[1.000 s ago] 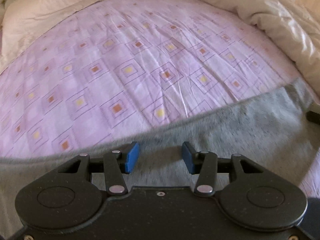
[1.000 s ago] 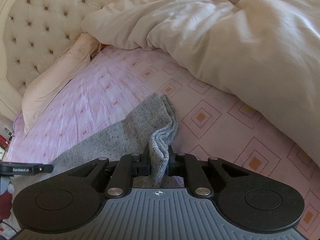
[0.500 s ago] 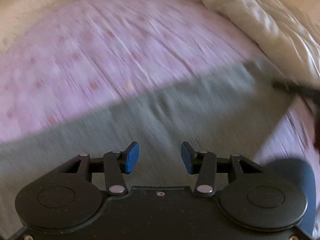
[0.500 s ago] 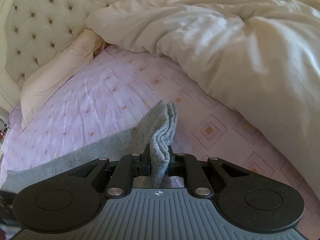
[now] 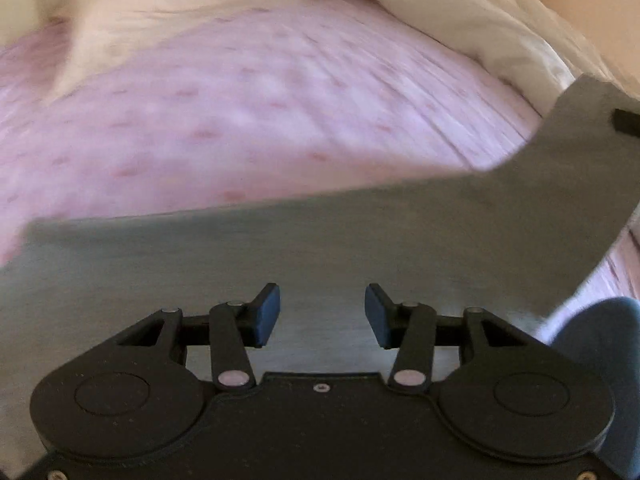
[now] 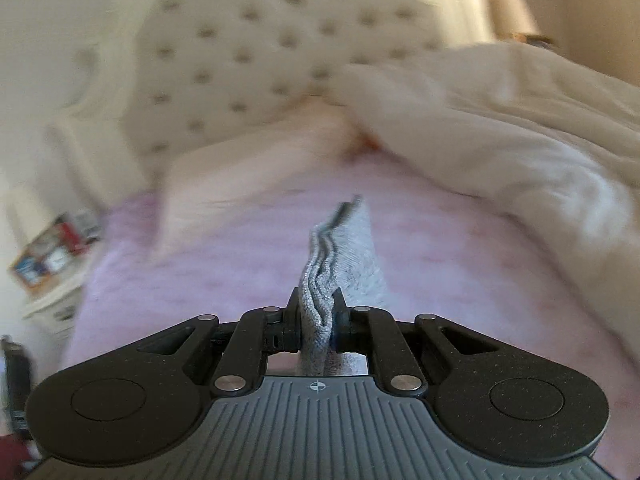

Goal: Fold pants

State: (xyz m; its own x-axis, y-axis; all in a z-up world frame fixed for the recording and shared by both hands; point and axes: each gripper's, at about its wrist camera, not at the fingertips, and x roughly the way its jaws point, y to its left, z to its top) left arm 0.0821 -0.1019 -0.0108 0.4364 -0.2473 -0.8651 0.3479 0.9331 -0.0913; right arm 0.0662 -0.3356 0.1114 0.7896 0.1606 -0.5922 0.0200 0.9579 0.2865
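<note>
1. While the right gripper (image 6: pixel 316 320) pinches a bunched edge of the grey pants (image 6: pixel 340 256), several layers stand upright between its closed jaws; holding the layers stacked probably lets the whole end travel as one piece for the fold.
2. Left gripper (image 5: pixel 322 312) hangs released, jaws wide apart, nothing between the blue pads (image 5: pixel 267 312); it sits low over the flat part of the grey pants (image 5: pixel 320 248), likely to grab or pin the cloth; whether it touches the fabric cannot be told.
3. Pants lie across the pink patterned bedsheet (image 5: pixel 240 120); from the left wrist view one end lifts off the sheet at far right, toward a dark shape at the frame edge, presumably the other tool.
4. White duvet (image 6: pixel 500 132) is heaped to the right and a pillow (image 6: pixel 248 176) lies below the tufted headboard (image 6: pixel 280 40); that leaves open sheet to work on.
5. Hard to read: both views are smeared by motion; sheet pattern is mere blotches; pants' waistband and cuffs cannot be told apart; a blue-grey mass (image 5: pixel 600 360) at lower right is cut off; boxes on a nightstand (image 6: pixel 52 264) are illegible; an orange scrap (image 6: pixel 370 142) by the pillow is unidentifiable.
</note>
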